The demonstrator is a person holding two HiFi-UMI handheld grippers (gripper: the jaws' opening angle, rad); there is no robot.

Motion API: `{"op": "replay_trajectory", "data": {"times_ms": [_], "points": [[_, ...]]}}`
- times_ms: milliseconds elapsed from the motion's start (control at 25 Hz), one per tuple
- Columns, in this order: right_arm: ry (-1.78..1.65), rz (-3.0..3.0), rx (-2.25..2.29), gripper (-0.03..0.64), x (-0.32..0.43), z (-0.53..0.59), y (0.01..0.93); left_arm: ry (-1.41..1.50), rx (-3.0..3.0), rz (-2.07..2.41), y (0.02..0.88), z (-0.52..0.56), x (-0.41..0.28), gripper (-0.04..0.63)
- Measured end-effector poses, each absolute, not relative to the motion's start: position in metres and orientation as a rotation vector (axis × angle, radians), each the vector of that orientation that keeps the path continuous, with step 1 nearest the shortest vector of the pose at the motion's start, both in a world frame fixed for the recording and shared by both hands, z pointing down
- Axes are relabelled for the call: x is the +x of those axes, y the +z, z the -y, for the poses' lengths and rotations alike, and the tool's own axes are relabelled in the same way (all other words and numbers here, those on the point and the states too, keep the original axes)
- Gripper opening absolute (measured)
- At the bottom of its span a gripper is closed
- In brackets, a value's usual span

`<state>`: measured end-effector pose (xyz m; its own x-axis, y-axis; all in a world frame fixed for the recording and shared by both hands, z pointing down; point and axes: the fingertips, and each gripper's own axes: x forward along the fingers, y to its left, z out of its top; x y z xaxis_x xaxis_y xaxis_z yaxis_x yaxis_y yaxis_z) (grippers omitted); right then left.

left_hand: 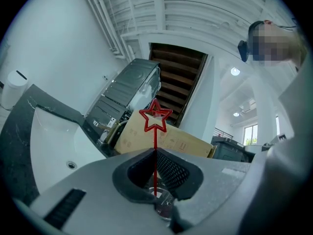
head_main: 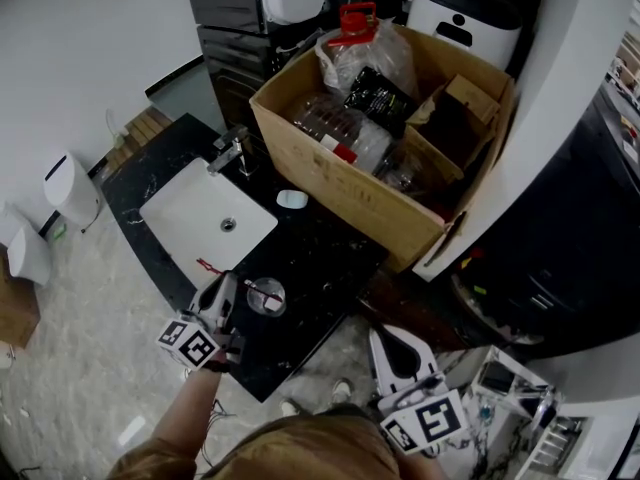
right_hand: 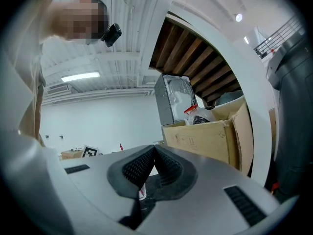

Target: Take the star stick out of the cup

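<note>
Left tongs: we saw the left gripper (left_hand: 155,152) pressed together on the thin red shaft of the star stick (left_hand: 155,131), with the ribbed pads meeting on it.
Star stick: its open red star stood clear beyond the jaw tips. The shaft ran back between the pads towards the clear glass cup (head_main: 266,296), and its lower end appeared to reach into the cup.
Cup: it stood upright on the black marbled counter (head_main: 320,258), just beside the left gripper's tips and near the front corner of the sink.
Right tongs: the right gripper (right_hand: 154,149) was pressed together with nothing between its pads. In the head view it hung off the counter's front edge, well apart from the cup.
Sink: we noted a white rectangular basin (head_main: 190,213) set in the counter, with a chrome faucet (head_main: 230,150) at its far side.
Box: an open cardboard box (head_main: 340,183) sat on the counter behind the cup, holding plastic bottles and a red-capped jug (head_main: 355,28).
Holder: a person's forearm (head_main: 190,408) carried the left gripper.
</note>
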<state>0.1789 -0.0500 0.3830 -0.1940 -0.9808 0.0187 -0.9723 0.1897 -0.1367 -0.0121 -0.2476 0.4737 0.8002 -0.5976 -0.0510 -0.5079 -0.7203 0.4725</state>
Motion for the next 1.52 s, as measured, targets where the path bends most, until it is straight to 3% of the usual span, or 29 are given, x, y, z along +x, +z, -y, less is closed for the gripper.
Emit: {"op": "replay_trajectory", "data": {"times_ms": [1520], "points": [[-0.192,-2.426,-1.827,-0.002,0.159,0.052,0.382,-0.388,2.616,0.926,0.423,0.225,-0.045,0.006]]}}
